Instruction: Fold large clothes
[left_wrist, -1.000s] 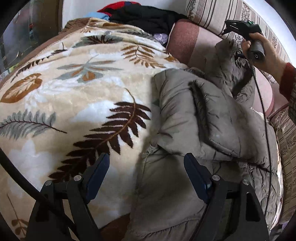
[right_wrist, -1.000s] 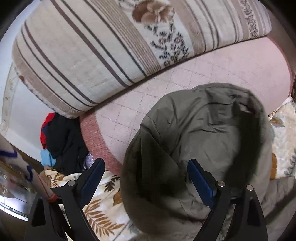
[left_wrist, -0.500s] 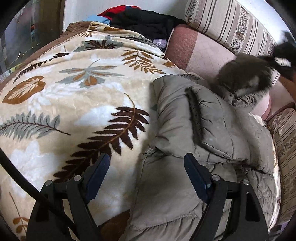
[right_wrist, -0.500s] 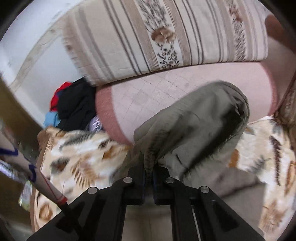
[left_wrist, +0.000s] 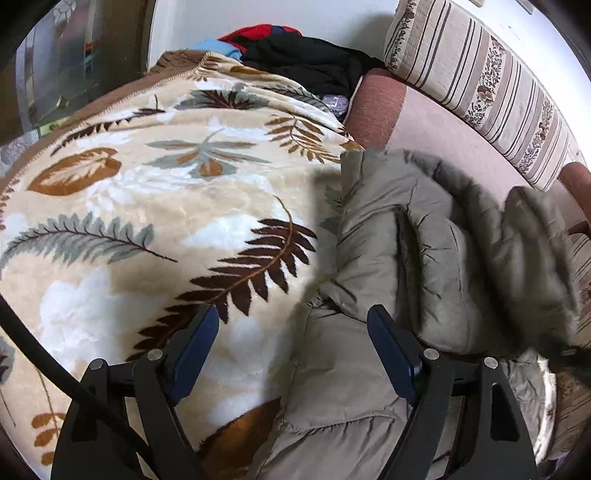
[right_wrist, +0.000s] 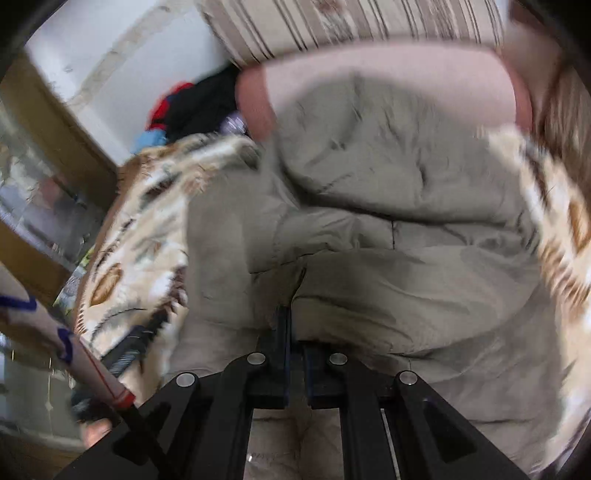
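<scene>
A grey-green padded jacket lies on a leaf-patterned blanket, its upper part folded down over its body. My left gripper is open and empty, hovering over the jacket's left edge and the blanket. My right gripper is shut on a fold of the jacket and holds it over the jacket's body. The right wrist view is blurred by motion. The jacket's hood part shows blurred at the right of the left wrist view.
A pink cushion and a striped bolster lie behind the jacket. A pile of black, red and blue clothes sits at the far end of the blanket. The left hand and sleeve show at the lower left.
My right gripper closed on the jacket's hood and pulled it from near the bolster down over the jacket's body. The left gripper stayed open and hardly moved.
</scene>
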